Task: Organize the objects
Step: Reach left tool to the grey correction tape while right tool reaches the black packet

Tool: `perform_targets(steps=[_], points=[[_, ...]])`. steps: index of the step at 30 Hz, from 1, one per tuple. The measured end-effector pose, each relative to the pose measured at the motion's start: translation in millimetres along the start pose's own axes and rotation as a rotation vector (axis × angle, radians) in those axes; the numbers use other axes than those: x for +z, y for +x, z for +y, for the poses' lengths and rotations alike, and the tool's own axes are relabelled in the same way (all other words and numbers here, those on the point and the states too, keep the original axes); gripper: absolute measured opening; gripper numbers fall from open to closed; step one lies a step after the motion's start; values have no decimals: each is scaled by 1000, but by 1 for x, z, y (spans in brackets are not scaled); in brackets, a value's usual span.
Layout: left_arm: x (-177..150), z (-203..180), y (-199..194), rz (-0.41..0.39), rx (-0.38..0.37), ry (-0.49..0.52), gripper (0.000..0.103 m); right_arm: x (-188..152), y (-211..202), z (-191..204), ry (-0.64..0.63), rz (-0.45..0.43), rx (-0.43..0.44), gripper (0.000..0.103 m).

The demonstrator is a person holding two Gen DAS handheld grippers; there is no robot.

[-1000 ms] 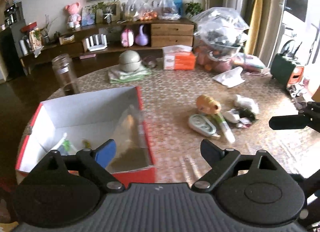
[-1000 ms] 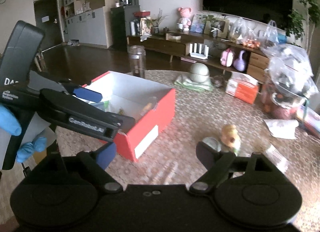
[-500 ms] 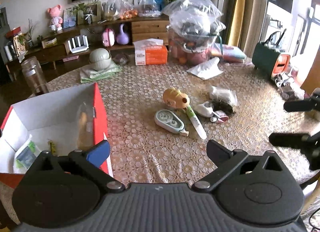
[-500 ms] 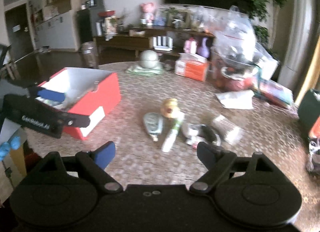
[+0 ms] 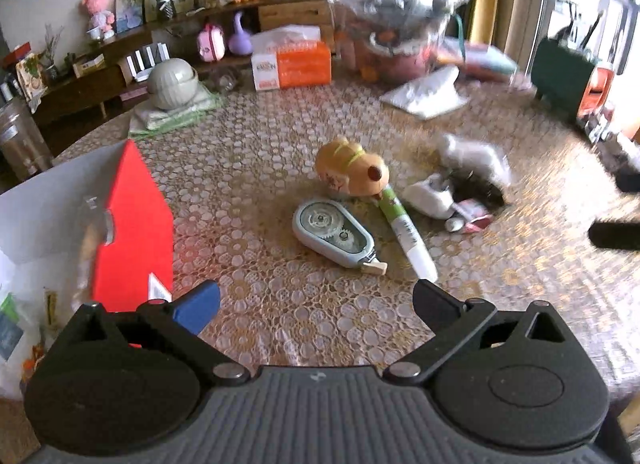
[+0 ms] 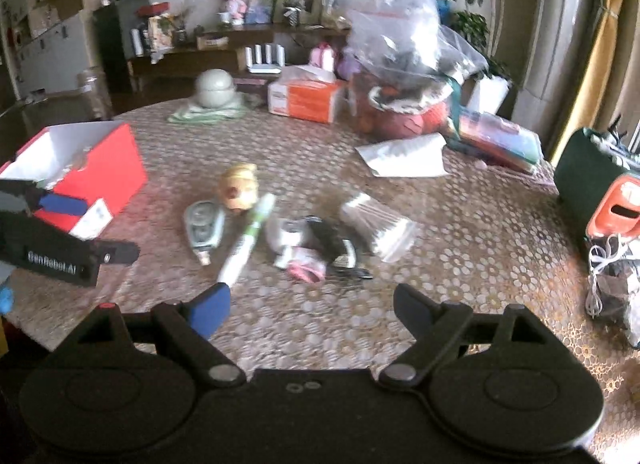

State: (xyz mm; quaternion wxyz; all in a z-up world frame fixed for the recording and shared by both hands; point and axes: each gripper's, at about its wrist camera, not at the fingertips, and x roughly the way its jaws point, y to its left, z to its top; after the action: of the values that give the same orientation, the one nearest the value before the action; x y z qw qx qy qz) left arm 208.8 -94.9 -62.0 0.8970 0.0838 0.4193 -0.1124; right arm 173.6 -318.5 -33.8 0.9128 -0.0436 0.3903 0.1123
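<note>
The round bench (image 5: 280, 168) has a lace-patterned cover and carries many things. At its far side stand a big clear plastic bag (image 6: 404, 48) full of items, an orange tissue box (image 5: 294, 64) and a grey-green lidded bowl (image 5: 172, 78) on a folded cloth. A dark green case (image 6: 588, 180) stands at the right edge.

The red box (image 5: 132, 224), white inside, stands at the left side of the bench and already holds some packets.

In the middle of the bench lie the loose things, close together: a yellow toy figure (image 5: 352, 172), a grey-blue correction tape dispenser (image 5: 334, 236) just beside it, and a green-and-white pen (image 5: 406, 232) that touches the toy at one end. To the right of the pen are a pack of cotton swabs (image 6: 376, 224), a small white object, a black object and a pink wrapper, all blurred.

The left hand-held gripper (image 5: 316, 296) is released and empty, above bare bench in front of the dispenser, with the red box near its blue finger. The right hand-held gripper (image 6: 312, 300) is also released and empty, before the pen and the wrapper pile.
</note>
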Motion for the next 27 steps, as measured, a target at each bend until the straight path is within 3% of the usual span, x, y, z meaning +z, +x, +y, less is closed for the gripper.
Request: perform_targets(steps=[13, 27], points=[[40, -2, 71, 62, 70, -55, 103, 20, 60, -30, 19, 45, -36, 87], [44, 5, 115, 138, 76, -175, 103, 33, 111, -27, 52, 80, -39, 85]])
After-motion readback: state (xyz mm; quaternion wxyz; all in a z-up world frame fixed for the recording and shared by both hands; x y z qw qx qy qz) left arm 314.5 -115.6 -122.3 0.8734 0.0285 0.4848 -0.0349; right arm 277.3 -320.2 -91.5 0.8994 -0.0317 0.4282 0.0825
